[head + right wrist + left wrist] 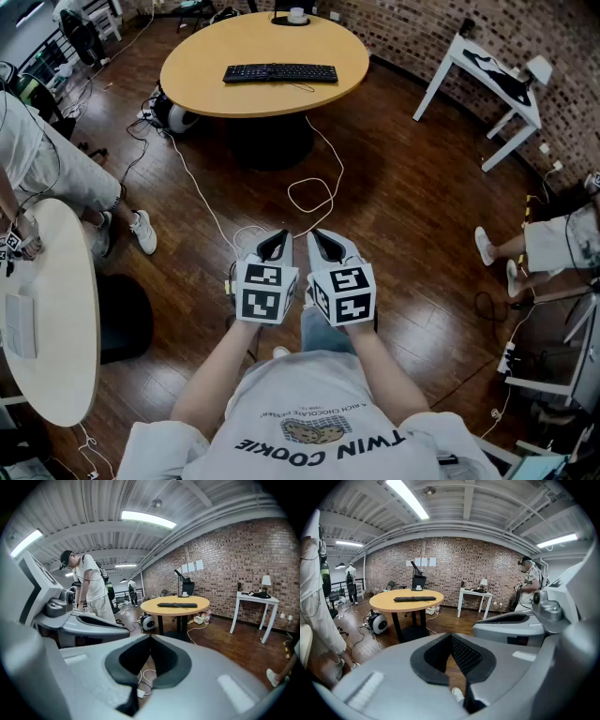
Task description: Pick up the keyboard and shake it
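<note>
A black keyboard (280, 72) lies on a round wooden table (202, 80) far ahead of me; it also shows as the keyboard (414, 599) in the left gripper view and the keyboard (177, 605) in the right gripper view. My left gripper (278, 238) and right gripper (321, 237) hang side by side over the wood floor, close to my body and well short of the table. Both are shut with nothing between their jaws. The left gripper (451, 637) and the right gripper (150, 638) point toward the table.
A white cable (312, 194) loops across the floor between me and the table. A white side table (492, 80) stands at the right by the brick wall. A second round table (52, 300) is at my left, with a person (56, 169) beside it; another person's legs (525, 246) are at right.
</note>
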`<act>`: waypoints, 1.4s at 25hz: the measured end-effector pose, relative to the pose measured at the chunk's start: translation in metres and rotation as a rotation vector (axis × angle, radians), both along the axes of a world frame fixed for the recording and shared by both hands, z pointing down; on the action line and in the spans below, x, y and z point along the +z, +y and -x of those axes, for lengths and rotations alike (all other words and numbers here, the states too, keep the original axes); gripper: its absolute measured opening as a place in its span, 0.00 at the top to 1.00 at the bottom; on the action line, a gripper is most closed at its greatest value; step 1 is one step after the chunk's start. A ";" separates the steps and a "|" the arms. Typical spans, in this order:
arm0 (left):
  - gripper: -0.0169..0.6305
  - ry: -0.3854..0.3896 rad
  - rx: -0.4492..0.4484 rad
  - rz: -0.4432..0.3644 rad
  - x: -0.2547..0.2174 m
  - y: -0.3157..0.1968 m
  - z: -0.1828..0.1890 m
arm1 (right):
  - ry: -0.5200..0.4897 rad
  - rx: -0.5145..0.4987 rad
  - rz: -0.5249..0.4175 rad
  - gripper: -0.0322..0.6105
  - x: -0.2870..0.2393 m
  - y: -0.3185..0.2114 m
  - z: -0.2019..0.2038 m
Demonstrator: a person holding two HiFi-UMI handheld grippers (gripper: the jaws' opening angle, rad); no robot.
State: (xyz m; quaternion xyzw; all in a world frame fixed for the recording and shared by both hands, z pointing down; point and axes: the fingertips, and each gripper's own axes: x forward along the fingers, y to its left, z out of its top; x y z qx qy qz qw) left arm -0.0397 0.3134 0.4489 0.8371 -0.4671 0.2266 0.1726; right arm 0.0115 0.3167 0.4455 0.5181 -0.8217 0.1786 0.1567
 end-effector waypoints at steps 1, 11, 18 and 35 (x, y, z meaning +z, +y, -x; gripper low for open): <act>0.96 -0.004 -0.001 -0.005 0.001 -0.015 -0.005 | -0.001 -0.003 0.001 0.95 0.002 -0.015 -0.003; 0.96 -0.050 -0.041 -0.028 -0.003 -0.146 -0.048 | -0.018 -0.059 0.002 0.95 0.000 -0.145 -0.041; 0.96 -0.075 -0.083 -0.062 -0.006 -0.193 -0.066 | -0.028 -0.100 -0.007 0.95 0.000 -0.196 -0.061; 0.96 -0.064 -0.079 -0.065 0.019 -0.335 -0.053 | 0.077 -0.139 -0.004 0.95 0.033 -0.330 -0.055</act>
